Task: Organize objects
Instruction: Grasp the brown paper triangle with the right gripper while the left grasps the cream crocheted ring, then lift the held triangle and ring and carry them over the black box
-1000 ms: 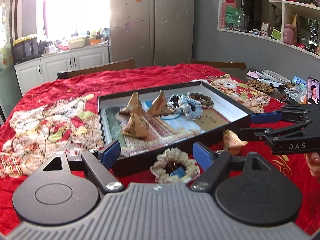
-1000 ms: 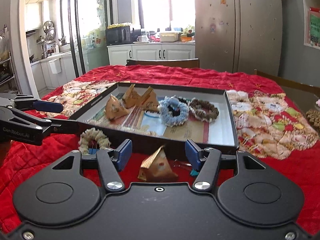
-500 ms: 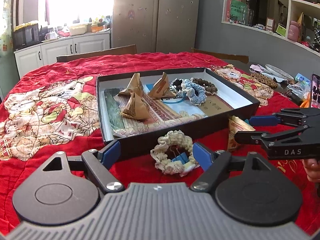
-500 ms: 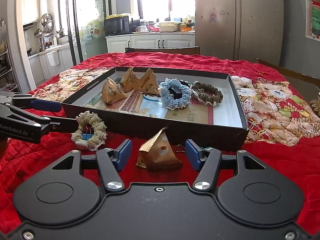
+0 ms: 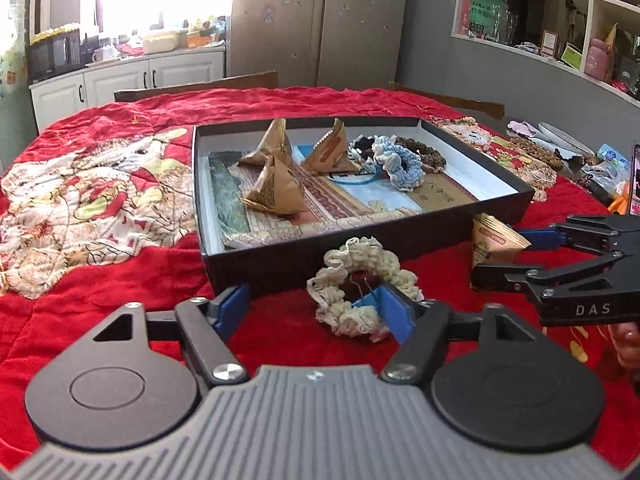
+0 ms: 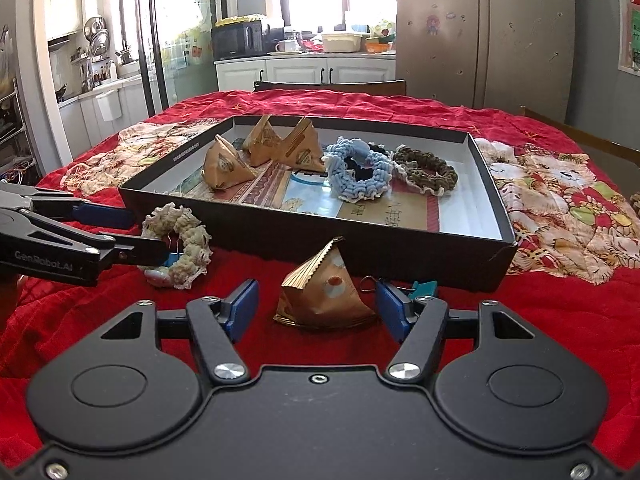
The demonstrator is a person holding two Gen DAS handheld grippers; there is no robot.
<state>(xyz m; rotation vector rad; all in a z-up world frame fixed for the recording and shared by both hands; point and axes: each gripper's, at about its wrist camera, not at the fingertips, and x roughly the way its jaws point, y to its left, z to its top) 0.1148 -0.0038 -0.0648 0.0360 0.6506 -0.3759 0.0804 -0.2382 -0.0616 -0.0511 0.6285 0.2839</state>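
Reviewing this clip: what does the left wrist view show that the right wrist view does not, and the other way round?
Only the left wrist view: wall shelves with jars and boxes, and clutter past the box's far corner, including a beaded mat.

Only the right wrist view: a side kitchen with hanging pans, and a teal binder clip by the right jaw.

Both: the black box holding three pyramid packets and scrunchies, the cream scrunchie and the loose pyramid packet on the red cloth, with the left gripper and right gripper open at them.
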